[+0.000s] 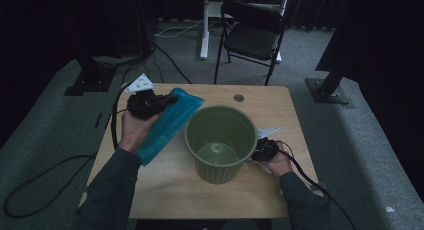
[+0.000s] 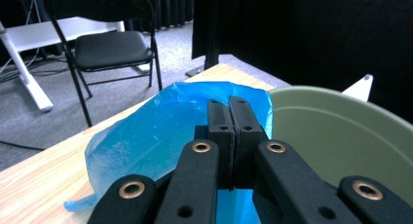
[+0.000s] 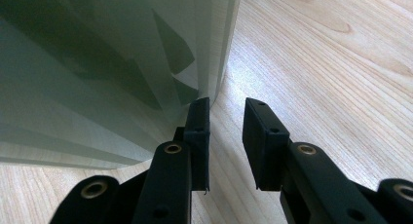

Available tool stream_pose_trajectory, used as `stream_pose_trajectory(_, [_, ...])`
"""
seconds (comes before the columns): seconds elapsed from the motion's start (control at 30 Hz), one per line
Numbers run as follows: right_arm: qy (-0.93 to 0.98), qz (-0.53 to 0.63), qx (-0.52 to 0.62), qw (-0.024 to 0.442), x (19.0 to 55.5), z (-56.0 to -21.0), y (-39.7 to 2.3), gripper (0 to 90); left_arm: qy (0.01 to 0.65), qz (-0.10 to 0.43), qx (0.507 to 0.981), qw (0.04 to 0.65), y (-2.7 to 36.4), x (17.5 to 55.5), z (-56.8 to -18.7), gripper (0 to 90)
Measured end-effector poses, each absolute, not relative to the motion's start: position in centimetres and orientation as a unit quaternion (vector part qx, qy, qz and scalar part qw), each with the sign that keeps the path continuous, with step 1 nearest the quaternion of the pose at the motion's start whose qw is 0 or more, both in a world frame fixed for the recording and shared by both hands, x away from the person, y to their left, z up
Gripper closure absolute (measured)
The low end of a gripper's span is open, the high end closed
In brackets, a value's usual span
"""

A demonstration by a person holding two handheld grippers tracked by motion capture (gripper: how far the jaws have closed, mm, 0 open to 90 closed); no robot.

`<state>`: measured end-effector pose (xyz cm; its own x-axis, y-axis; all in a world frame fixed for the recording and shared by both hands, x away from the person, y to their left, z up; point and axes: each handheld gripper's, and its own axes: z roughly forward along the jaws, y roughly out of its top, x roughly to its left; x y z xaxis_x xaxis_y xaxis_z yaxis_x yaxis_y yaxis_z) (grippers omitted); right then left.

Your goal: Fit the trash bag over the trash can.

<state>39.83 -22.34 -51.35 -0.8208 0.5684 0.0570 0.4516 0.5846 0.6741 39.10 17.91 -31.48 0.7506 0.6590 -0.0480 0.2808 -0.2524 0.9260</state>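
High view is showing the left tongs pinching a blue bag just left of the green bin. Beside the bin's right wall, the right tongs are standing spread, gripping nothing. Lifting the bag's mouth above the rim would probably help.
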Motion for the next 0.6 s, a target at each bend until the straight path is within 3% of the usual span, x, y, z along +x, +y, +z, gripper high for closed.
stream_pose_trajectory(0.6, [0.888, 0.352, 0.283, 0.083, 39.9, -51.4, -22.0, 72.2, 0.276, 0.166, 0.771, 0.549, 15.2, 39.1, -29.8, 89.1])
